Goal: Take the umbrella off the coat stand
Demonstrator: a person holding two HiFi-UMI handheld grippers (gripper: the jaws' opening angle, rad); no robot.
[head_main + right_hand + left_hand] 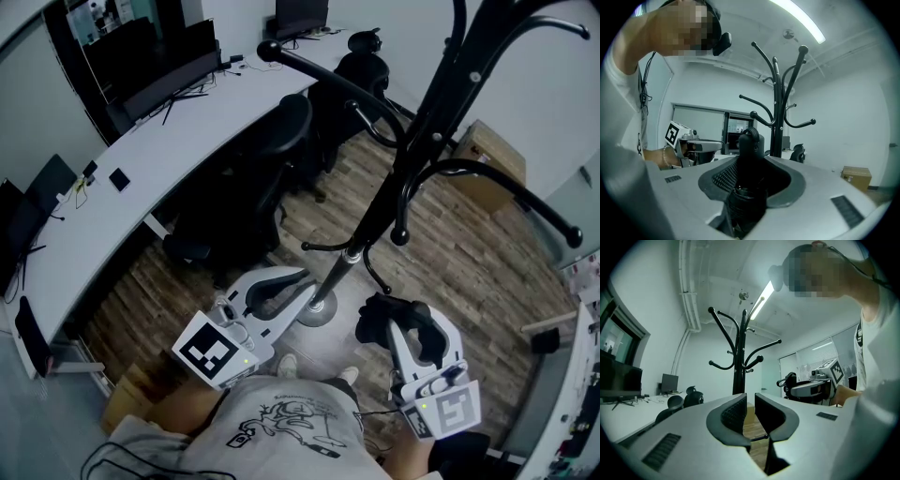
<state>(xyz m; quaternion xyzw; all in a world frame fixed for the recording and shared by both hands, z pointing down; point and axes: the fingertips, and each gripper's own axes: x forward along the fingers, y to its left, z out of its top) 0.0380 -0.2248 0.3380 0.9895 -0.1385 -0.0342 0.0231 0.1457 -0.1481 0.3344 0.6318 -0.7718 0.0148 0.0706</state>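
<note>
While the right gripper (752, 182) is clamped on the black folded umbrella (751, 151), its fingers (723, 178) press the body from both sides, approx. half open, and the strap end sticks out ahead of them. The umbrella is off the coat stand (413, 141), low and just right of the pole, near the person. The left gripper (750, 411) is left of the pole, its fingers (733, 413) only a narrow gap apart, w/ nothing btw. them, touching nothing.
</note>
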